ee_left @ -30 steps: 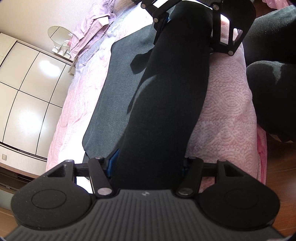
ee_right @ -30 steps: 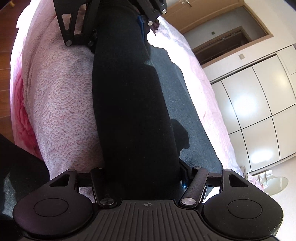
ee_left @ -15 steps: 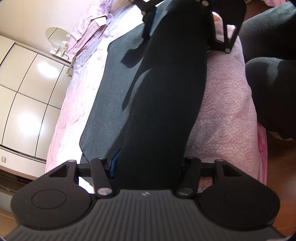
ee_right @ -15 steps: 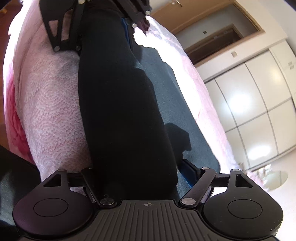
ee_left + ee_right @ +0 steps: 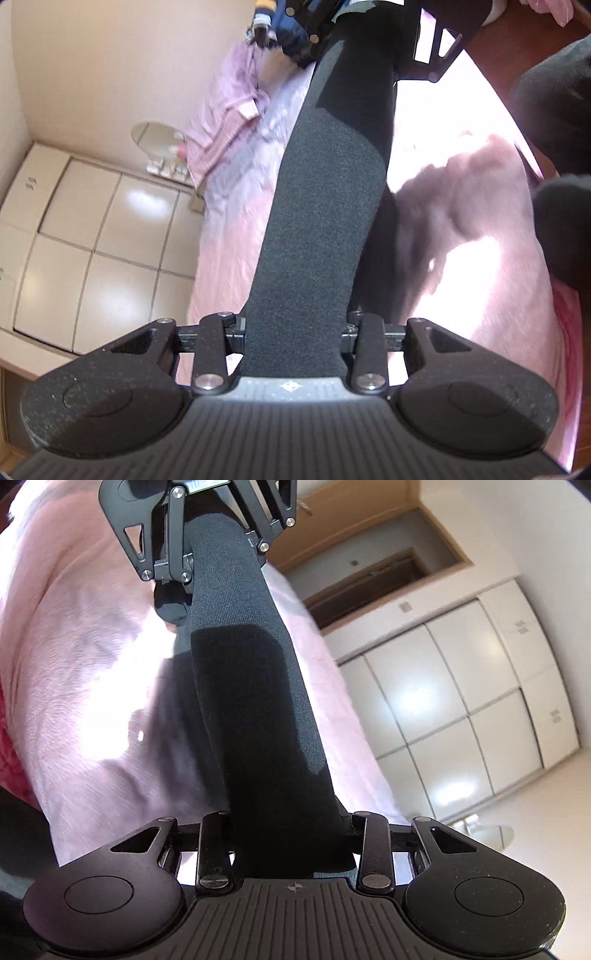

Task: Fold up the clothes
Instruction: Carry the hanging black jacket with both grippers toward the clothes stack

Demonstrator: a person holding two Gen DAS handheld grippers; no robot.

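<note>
My left gripper and right gripper face each other, with the garment stretched between them above the bed. Cupboards stand beyond the bed; a mirror stands beside them.

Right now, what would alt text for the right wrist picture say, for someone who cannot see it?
A dark garment is stretched taut between the right gripper, near the camera, and the left gripper, above a pink bedspread. White wardrobe doors stand behind.
</note>
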